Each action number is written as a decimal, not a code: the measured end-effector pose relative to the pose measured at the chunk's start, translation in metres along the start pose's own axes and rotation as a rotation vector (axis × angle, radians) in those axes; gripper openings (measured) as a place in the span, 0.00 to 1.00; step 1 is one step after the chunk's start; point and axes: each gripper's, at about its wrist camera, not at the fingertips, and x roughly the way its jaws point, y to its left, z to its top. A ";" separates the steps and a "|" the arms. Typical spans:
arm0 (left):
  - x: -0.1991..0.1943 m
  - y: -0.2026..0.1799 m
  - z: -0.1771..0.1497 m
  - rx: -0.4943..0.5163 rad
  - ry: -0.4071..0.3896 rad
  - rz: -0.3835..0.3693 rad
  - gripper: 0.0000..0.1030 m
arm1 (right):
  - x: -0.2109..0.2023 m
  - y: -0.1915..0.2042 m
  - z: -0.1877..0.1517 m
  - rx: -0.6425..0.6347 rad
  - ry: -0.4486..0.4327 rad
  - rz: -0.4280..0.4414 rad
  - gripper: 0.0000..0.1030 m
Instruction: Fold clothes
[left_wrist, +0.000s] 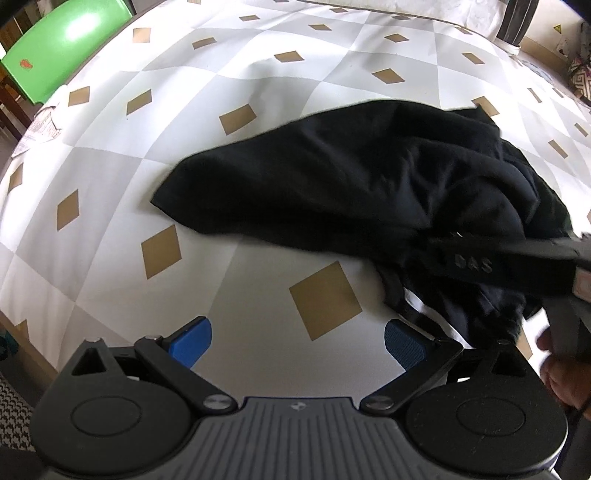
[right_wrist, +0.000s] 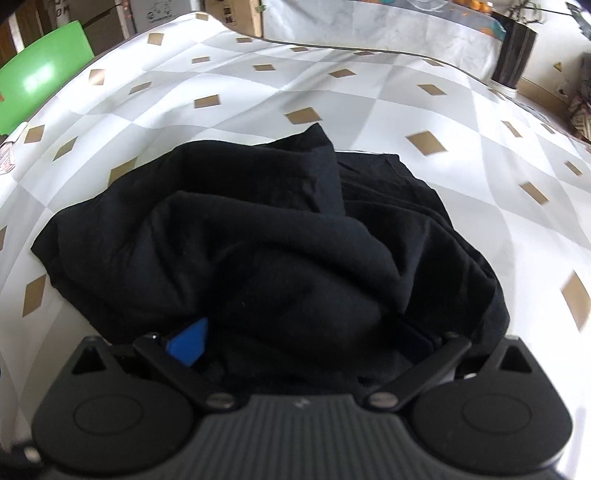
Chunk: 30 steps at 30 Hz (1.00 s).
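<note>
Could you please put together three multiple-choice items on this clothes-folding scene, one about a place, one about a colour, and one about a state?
1. Where does the black garment lie?
A. On the green chair
B. On the patterned tablecloth
C. On the floor

2. What colour are the pads on the left tongs?
A. Blue
B. Red
C. Yellow

3. How do the left tongs stand?
A. Shut on the garment
B. Shut on nothing
C. Open, with nothing between them

Answers:
1. B: the garment rests bunched on the tablecloth with its tan diamonds, while the green chair stands beyond the table edge.
2. A: both pads show bright blue in the left wrist view.
3. C: the pads stand wide apart with bare tablecloth showing between them.
</note>
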 end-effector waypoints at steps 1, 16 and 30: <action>-0.001 0.000 0.000 0.003 -0.004 0.002 0.97 | -0.003 -0.004 -0.003 0.009 0.005 -0.006 1.00; -0.019 -0.043 -0.025 0.210 -0.069 -0.081 0.97 | -0.064 -0.054 -0.089 0.265 0.098 -0.145 1.00; -0.020 -0.058 -0.065 0.303 -0.041 -0.199 0.97 | -0.117 -0.074 -0.148 0.459 0.064 -0.146 0.98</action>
